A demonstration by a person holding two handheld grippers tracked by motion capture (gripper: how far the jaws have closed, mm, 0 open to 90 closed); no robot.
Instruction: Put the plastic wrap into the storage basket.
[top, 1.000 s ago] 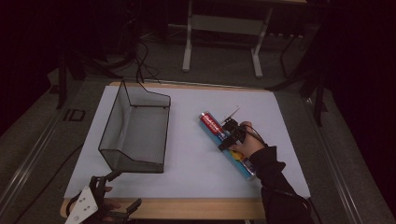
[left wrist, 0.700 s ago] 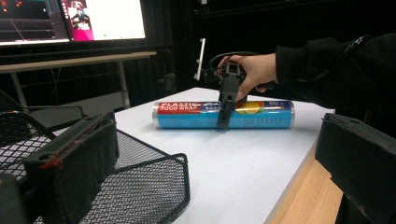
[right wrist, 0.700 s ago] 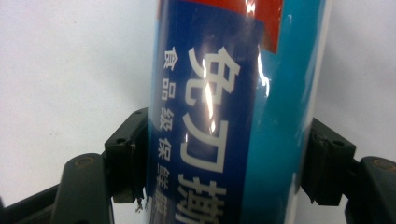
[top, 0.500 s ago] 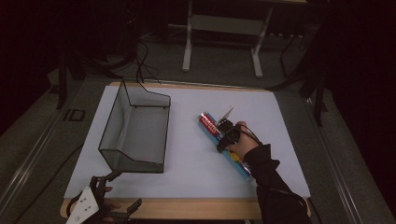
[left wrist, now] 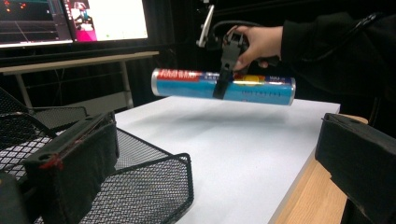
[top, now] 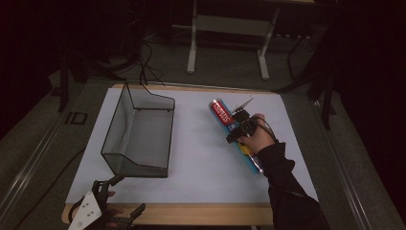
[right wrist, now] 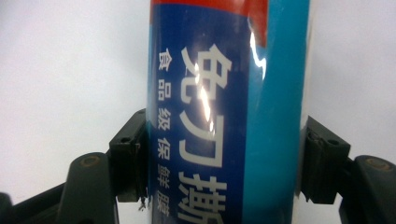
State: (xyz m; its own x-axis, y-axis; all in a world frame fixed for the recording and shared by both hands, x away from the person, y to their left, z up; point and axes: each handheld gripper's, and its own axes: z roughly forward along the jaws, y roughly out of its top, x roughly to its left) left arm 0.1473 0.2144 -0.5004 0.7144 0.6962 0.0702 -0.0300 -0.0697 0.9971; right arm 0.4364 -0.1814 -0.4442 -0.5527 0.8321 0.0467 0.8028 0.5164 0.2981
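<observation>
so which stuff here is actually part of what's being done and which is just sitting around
In the job:
- blue tube, lifted clear of the white table
- right gripper, fingers closed on the tube's middle
- black mesh basket, open and empty, probably where the tube goes

Just about:
- left gripper, open, idle at the table's near edge
- monitors behind the table
- cables on the floor

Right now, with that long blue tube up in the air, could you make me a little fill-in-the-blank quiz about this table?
1. The right gripper holds the long blue and red tube ____ the white table top.
2. The black wire mesh basket contains ____.
3. The left gripper stands with its jaws ____.
4. The tube lies ____, not upright.

Missing words: above; nothing; open; level
</observation>
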